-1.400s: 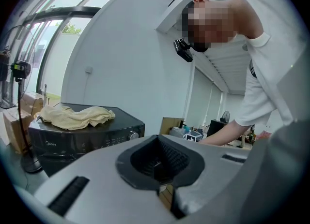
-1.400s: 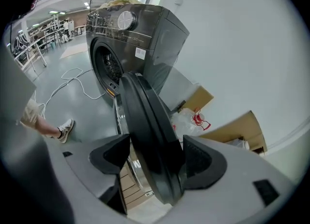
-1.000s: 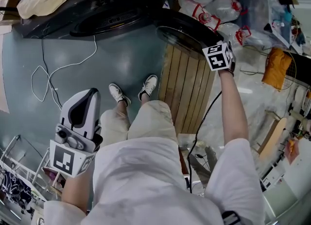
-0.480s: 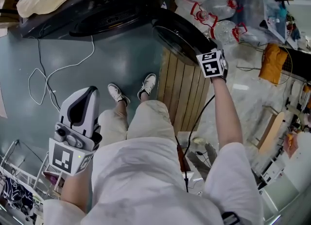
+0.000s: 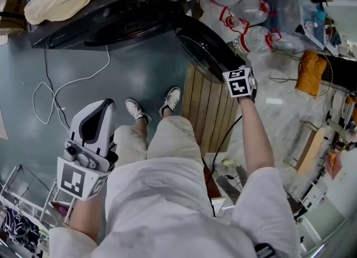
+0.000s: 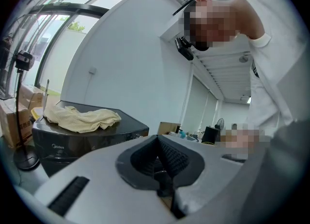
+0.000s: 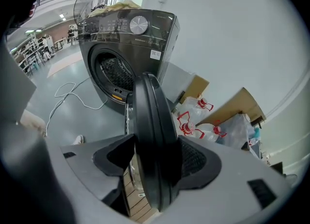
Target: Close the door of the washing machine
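door (image 5: 207, 50) stands wide open, right of washing machine (image 5: 111, 17). right gripper (image 7: 156, 162) closing round its rim, not clamped. left gripper (image 6: 159, 165) closed, empty. whole swing left.

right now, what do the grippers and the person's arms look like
The left gripper and right gripper have pale grey bodies with black ribbed fingers. Each carries a cube with black-and-white square markers. A black cable trails by the right arm. The person wears short white sleeves.
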### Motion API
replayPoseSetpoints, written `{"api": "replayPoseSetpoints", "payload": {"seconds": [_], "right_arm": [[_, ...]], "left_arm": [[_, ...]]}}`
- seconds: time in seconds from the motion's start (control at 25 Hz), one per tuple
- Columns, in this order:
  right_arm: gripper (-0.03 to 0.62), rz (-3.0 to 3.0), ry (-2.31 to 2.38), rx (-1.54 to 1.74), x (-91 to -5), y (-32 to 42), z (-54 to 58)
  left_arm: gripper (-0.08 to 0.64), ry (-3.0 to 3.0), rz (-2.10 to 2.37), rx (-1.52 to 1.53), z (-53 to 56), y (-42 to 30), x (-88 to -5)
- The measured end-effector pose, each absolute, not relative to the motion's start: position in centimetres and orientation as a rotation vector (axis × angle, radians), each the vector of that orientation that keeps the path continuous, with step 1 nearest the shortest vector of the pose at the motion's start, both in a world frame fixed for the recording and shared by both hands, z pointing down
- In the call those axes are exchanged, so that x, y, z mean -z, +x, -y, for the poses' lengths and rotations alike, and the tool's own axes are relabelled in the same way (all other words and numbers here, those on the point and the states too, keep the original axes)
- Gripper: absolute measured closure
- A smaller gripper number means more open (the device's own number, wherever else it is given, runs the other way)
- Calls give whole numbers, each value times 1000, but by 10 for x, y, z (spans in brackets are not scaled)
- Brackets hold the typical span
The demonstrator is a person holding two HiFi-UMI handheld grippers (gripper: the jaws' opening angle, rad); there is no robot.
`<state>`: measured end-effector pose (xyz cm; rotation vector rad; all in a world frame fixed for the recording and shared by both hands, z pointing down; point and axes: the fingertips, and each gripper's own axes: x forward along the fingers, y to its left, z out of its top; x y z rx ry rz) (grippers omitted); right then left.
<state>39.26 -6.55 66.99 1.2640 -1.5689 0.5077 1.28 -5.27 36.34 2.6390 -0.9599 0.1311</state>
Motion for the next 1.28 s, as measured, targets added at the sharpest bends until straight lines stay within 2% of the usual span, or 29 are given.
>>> {"api": "replayPoseSetpoints", "payload": {"seconds": [0.4, 0.72, 1.28], "right_arm": [[355, 1601, 1257, -589, -669, 347, 38], [367, 1662, 1339, -713, -671, 302, 21], [345, 1802, 1384, -972, -668, 214, 12]], "left_arm": [[555, 2635, 924, -117, 51, -11, -368], [555, 2614, 904, -83, 47, -31, -379], [555, 2620, 962, -41, 41, -53, -398]]}}
